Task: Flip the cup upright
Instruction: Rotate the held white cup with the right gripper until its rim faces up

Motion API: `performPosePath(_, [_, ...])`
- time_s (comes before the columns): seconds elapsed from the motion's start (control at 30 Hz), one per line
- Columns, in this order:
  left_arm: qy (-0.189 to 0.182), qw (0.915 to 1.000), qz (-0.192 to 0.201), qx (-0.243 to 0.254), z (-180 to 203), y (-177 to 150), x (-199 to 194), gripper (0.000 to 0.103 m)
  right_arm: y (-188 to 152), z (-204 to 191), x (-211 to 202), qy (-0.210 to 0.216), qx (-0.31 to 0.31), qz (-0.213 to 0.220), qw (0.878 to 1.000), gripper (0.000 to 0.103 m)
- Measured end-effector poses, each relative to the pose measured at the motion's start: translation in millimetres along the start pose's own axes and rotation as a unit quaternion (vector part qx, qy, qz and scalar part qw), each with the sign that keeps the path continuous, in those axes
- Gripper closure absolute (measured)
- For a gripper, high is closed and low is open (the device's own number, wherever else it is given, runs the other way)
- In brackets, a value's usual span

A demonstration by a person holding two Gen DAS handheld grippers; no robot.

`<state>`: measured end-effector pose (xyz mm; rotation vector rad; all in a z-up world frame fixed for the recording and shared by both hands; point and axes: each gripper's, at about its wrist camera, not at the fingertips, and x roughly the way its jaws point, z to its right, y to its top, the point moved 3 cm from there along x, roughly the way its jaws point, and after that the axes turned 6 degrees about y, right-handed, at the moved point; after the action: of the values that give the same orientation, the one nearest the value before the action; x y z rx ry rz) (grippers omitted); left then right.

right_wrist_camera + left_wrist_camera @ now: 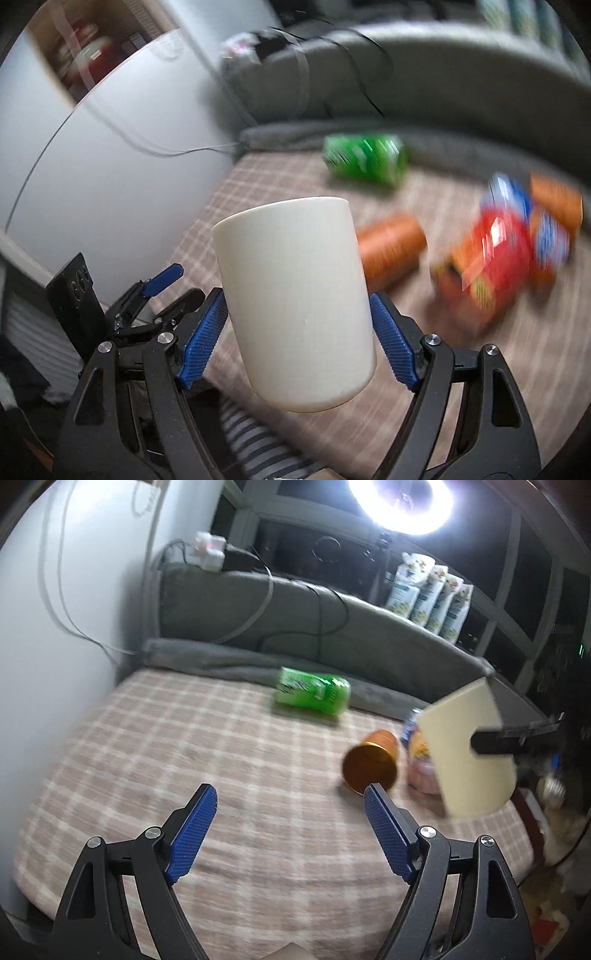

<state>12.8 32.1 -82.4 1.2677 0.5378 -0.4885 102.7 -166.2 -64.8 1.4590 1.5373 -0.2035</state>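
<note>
A cream cup is held in the air between the blue pads of my right gripper, tilted a little. Which end is its mouth I cannot tell. The same cup shows at the right of the left wrist view, above the bed, with a black finger of the right gripper on it. My left gripper is open and empty, low over the checked bedspread. It also shows at the left of the right wrist view.
An orange cup lies on its side on the bed, mouth toward me. A green can lies near the grey headboard. Snack packets lie at the right. A white wall borders the left.
</note>
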Motion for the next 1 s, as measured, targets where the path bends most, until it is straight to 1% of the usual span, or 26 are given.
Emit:
performPosePath(0.1, [-0.021,0.9995,-0.022,-0.003,8,-4,5,0.022,-19,29,10,-0.001,0.07,-0.01,0.997,0.022])
performPosePath(0.2, [-0.044,0.9981,-0.043,-0.003,17,-7,9,0.022,-33,53,17,-0.007,0.122,-0.023,0.992,0.022])
performPosePath(0.33, [-0.071,0.995,-0.07,-0.003,32,-14,15,0.021,-40,78,29,-0.015,0.162,-0.036,0.986,0.022])
performPosePath(0.43, [-0.082,0.9921,-0.095,-0.009,38,-18,22,0.022,-39,87,34,-0.016,0.176,-0.044,0.983,0.022])
performPosePath(0.53, [-0.084,0.9893,-0.118,-0.016,38,-23,31,0.022,-40,91,41,-0.022,0.176,-0.055,0.983,0.021])
performPosePath(0.6, [-0.089,0.9871,-0.131,-0.024,37,-26,36,0.022,-38,89,43,-0.016,0.172,-0.058,0.983,0.021])
performPosePath(0.67, [-0.1,0.9831,-0.149,-0.036,36,-31,41,0.022,-38,84,39,-0.022,0.157,-0.054,0.986,0.021])
performPosePath(0.73, [-0.101,0.9807,-0.162,-0.042,34,-34,44,0.022,-35,79,37,-0.026,0.141,-0.047,0.989,0.021])
performPosePath(0.83, [-0.119,0.974,-0.185,-0.056,33,-37,49,0.022,-34,72,18,-0.028,0.116,-0.022,0.993,0.021])
performPosePath(0.9, [-0.137,0.966,-0.205,-0.078,32,-38,51,0.022,-35,69,1,-0.035,0.102,0.002,0.994,0.021])
performPosePath(0.93, [-0.148,0.9605,-0.216,-0.093,32,-37,54,0.022,-36,68,-9,-0.041,0.095,0.018,0.995,0.021])
performPosePath(1.0, [-0.163,0.9524,-0.231,-0.113,34,-35,58,0.022,-40,66,-32,-0.065,0.077,0.053,0.993,0.021])
